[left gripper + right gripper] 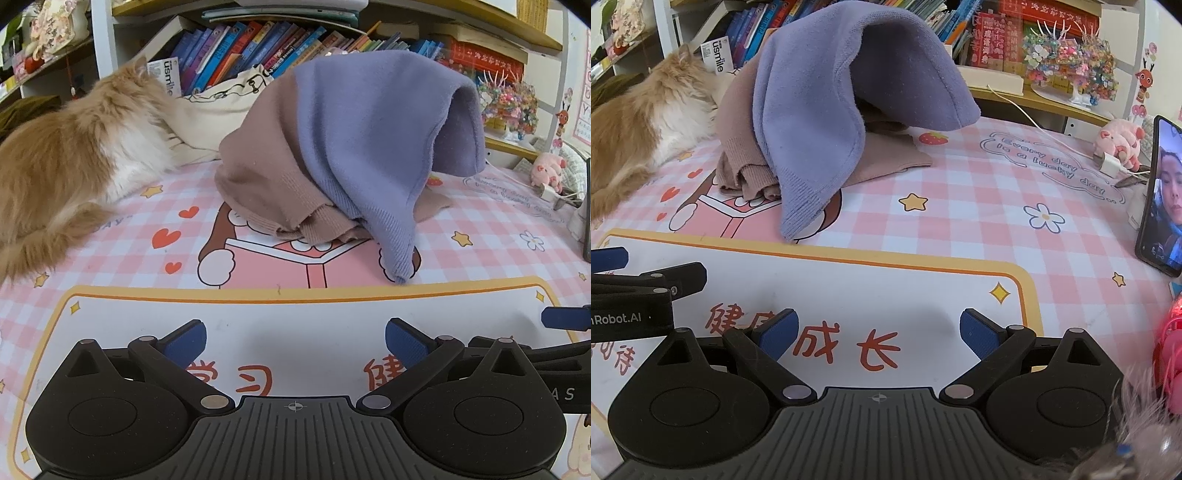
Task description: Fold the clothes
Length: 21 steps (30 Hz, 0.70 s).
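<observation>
A purple sweater [373,122] lies heaped over a crumpled tan sweater [266,173] in a tall pile at the middle of the table; both also show in the right wrist view, purple [820,110] over tan [746,158]. My left gripper [295,341] is open and empty, low over the near table edge, well short of the pile. My right gripper [879,330] is open and empty, beside the left one, also short of the pile. A purple sleeve end [798,221] hangs down to the table.
An orange cat [70,155] lies on the table left of the pile, against a cream cloth [210,110]. A phone [1161,199] stands propped at the right, with a charger, cable and pink plush [1119,142]. Bookshelves [240,48] stand behind. The pink checked tablecloth [979,221] covers the table.
</observation>
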Tool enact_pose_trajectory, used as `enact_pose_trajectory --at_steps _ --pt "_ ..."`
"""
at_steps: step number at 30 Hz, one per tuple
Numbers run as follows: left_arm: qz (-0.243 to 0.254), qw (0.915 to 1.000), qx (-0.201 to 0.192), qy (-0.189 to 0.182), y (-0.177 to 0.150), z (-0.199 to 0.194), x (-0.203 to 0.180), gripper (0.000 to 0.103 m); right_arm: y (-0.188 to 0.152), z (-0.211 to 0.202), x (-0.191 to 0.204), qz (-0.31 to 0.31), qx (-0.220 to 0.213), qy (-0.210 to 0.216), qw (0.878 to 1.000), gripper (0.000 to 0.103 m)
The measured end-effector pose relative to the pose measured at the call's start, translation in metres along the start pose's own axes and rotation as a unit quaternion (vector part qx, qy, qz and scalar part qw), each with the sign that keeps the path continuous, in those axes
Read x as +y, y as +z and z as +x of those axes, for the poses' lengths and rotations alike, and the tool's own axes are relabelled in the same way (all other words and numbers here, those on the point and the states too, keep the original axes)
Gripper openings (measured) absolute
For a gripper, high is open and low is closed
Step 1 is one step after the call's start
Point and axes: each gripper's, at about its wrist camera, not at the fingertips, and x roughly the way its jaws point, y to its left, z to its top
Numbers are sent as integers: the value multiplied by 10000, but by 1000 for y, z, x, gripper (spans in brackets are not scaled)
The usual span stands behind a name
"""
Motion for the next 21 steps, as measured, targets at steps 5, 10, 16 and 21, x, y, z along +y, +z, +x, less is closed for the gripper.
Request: enact_pose_trajectory --at_steps 5,10,16,21 --pt "-12 10000 -16 17 1 -1 1 103 0 0 0 -4 5 13 10000 95" --pt "5 10000 -10 15 0 -2 0 103 0 0 1 24 32 5 10000 95" --pt "7 10000 -8 10 0 -3 0 103 -2 0 1 36 49 2 10000 95" --pt "48 10000 36 47 -1 -2 0 103 -2 0 2 43 62 0 10000 95"
